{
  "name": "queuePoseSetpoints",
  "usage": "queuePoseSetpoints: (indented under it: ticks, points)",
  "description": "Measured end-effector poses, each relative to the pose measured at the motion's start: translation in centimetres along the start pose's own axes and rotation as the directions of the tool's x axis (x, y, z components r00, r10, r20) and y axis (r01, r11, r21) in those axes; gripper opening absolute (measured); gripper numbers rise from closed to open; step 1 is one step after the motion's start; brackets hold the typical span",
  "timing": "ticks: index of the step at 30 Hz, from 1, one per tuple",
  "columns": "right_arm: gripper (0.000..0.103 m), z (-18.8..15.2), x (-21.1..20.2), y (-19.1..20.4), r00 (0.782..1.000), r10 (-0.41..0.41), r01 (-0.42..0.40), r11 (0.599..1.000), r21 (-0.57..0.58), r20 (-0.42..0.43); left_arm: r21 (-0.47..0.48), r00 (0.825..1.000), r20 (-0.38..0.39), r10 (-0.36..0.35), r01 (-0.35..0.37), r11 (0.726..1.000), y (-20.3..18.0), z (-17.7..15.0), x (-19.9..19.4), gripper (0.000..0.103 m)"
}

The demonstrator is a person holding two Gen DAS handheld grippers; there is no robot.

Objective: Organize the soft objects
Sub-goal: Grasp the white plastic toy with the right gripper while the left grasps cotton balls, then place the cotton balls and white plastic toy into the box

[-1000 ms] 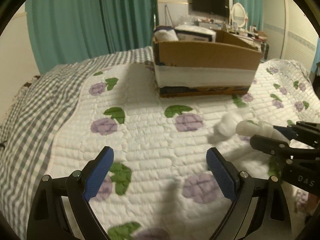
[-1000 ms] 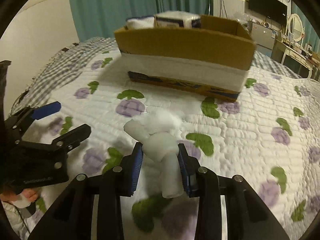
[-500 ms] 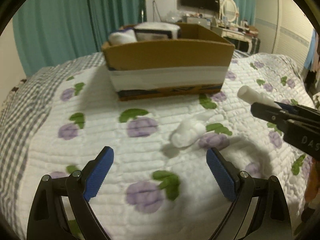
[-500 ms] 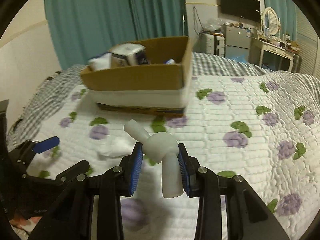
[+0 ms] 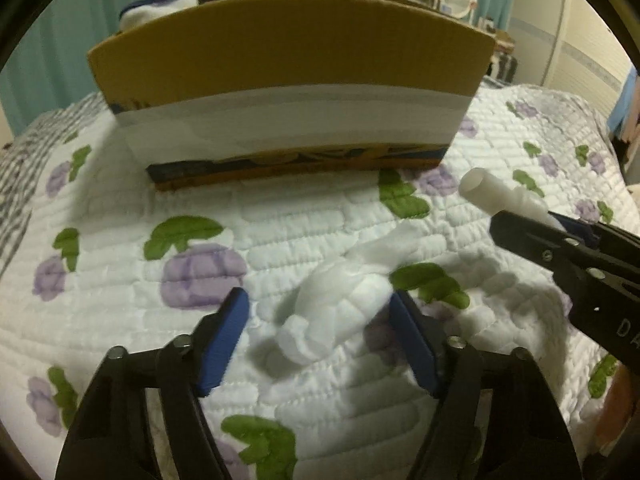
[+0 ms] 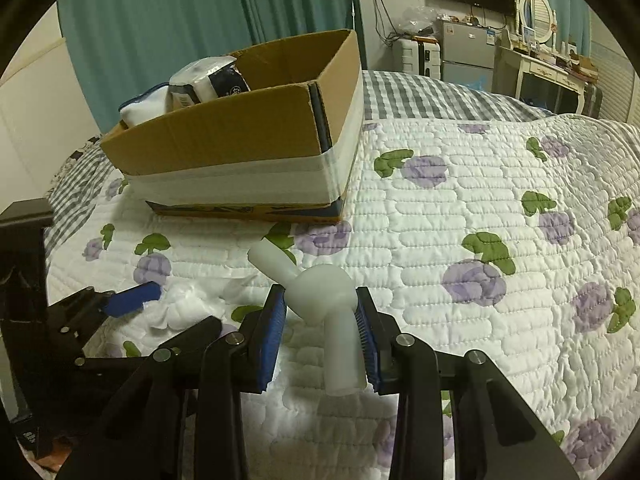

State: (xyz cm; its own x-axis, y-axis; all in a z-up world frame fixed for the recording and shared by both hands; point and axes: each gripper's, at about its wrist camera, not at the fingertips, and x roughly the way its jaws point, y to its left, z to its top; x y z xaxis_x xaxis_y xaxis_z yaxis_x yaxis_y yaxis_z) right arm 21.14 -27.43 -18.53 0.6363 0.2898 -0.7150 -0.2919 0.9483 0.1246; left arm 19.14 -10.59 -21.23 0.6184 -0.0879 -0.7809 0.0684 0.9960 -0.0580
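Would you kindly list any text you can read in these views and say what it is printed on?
"DA", cut off at the frame edge: white letters on the black right gripper.
Print on the dark-and-white package inside the brown cardboard box: too blurred to read.

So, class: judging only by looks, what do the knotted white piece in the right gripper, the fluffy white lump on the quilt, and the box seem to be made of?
Knotted piece: looks like smooth, matte, translucent rubber or silicone tubing; the open tube end shows.
Fluffy lump: fibrous and wispy, probably cotton wadding.
Box: brown cardboard with a raw cut edge, banded with glossy white tape.
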Motion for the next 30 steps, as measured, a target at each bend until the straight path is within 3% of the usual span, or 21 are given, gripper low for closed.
queuePoseSetpoints:
  ticks: [3,7,16,20,26,30]
  points:
    - [0.034,0.0,0.0,-0.1,1.0,-0.002,0.002,1.0,0.006,-0.001,0.02,0.999,0.006,-0.038,0.038,0.999,-0.2,0.0,-0.2,0.043]
    - [0.034,-0.1,-0.7,-0.2,1.0,0.003,-0.003,1.0,0.021,0.004,0.05,0.998,0.016,-0.064,0.063,0.997,-0.4,-0.2,-1.1,0.036]
    - [0.034,0.3,-4.7,1.0,0.997,0.01,-0.012,1.0,0.029,0.074,0.127,0.992,0.099,-0.072,0.059,0.99,-1.1,-0.2,-6.0,0.036]
    - [0.034,1.4,-7.6,1.9,0.993,0.014,-0.016,1.0,0.012,0.12,0.141,0.981,0.186,-0.055,0.029,0.99,-1.0,0.2,-9.5,0.036]
    - [0.034,4.4,-12.4,3.6,0.977,0.025,-0.014,0.999,-0.052,0.211,0.154,0.961,0.272,-0.048,0.006,0.988,-0.6,2.0,-13.9,0.036]
    - [0.034,6.6,-13.4,4.1,0.971,0.044,-0.024,0.996,-0.084,0.236,0.159,0.95,0.309,-0.044,-0.006,0.987,-0.7,3.8,-15.8,0.036]
